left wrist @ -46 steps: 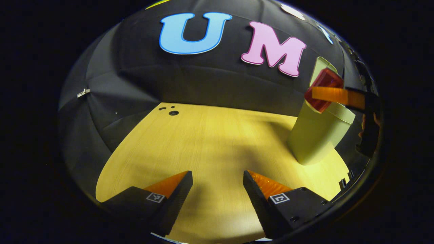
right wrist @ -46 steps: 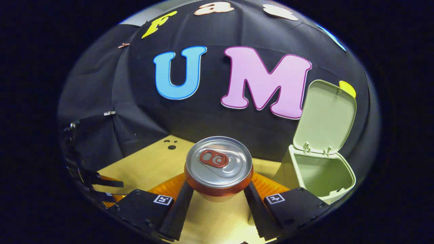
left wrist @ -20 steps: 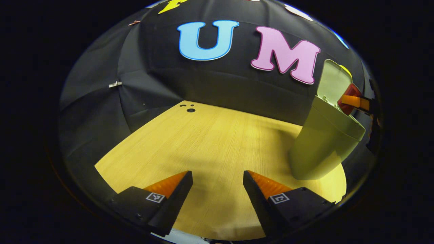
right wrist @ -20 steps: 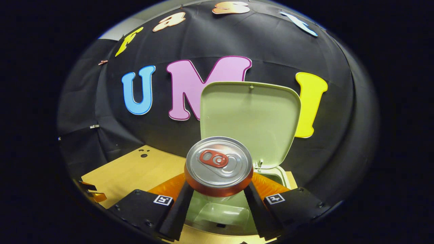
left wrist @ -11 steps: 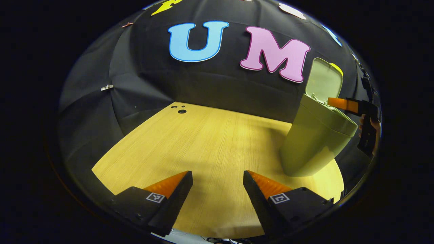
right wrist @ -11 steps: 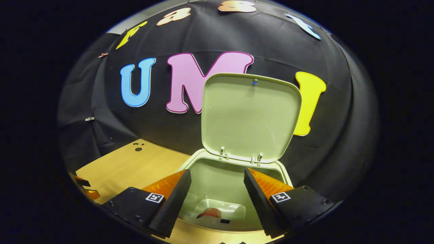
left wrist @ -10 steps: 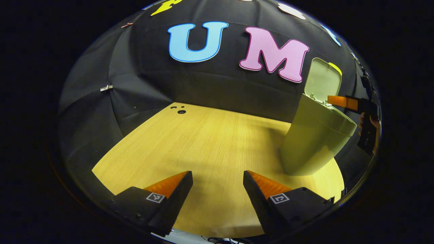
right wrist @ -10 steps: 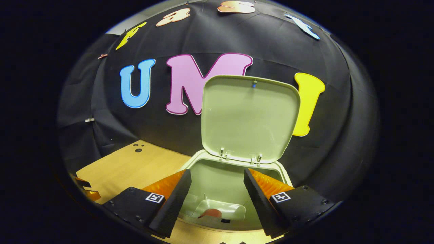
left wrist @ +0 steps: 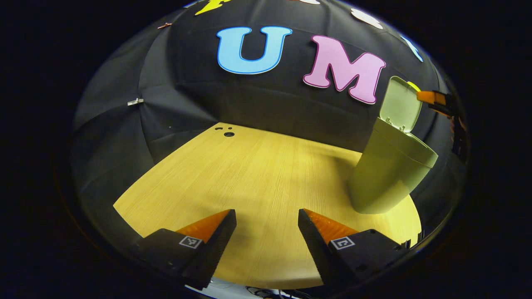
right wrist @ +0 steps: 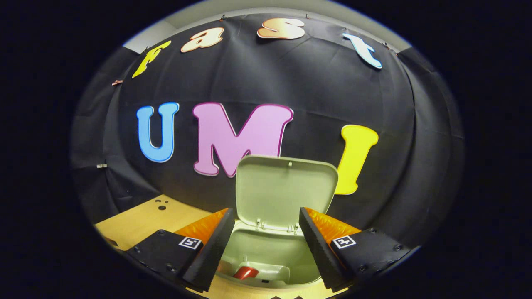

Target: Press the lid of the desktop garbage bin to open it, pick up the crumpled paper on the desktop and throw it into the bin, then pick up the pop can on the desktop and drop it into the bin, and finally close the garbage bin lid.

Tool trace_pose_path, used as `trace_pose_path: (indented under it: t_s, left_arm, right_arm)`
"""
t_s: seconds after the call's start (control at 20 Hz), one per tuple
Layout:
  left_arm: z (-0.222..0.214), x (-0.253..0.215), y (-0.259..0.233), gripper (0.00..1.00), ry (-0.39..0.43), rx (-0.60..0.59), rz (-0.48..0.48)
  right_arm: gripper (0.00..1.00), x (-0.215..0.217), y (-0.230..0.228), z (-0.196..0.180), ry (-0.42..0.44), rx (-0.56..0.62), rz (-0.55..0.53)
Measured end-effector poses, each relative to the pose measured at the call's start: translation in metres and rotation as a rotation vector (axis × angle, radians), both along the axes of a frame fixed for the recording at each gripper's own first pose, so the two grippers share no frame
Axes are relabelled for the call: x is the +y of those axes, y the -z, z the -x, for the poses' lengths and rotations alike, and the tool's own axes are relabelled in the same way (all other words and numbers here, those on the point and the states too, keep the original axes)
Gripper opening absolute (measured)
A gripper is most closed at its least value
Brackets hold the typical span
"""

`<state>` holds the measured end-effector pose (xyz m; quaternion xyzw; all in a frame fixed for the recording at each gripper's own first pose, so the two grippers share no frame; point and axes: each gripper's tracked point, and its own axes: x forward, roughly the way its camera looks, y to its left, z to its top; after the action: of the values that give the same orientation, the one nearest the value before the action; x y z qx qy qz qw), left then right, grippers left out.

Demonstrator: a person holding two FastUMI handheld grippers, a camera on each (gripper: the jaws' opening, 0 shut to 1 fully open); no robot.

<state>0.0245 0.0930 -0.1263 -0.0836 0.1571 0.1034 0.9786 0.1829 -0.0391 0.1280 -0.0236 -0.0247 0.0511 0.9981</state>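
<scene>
Garbage bin (right wrist: 266, 253) stands near the right edge of the wooden surface (left wrist: 249, 174), lid (right wrist: 284, 189) raised upright at the back, mouth unobstructed. Pop can (right wrist: 245, 273) lies at the bottom inside the bin; the crumpled paper cannot be made out there. Right tool (right wrist: 266, 236) hangs above the bin mouth, fingers apart, nothing between them. Left tool (left wrist: 267, 238) sits low over the surface, well left of the bin, fingers apart, holding nothing, with bare surface between it and the bin.
</scene>
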Motion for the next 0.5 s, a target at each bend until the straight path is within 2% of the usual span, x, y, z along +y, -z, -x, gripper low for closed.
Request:
trace_pose_path:
  t_s: [0.25,0.5]
  left_arm:
    - [0.007,0.003,-0.001,0.96,0.011,-0.012,-0.001]
    - [0.015,-0.005,0.004,0.96,0.031,0.000,-0.002]
  right_arm:
    - [0.97,-0.003,-0.053,-0.012,0.027,-0.072,0.015]
    - [0.98,-0.004,-0.077,-0.038,0.041,-0.081,0.010]
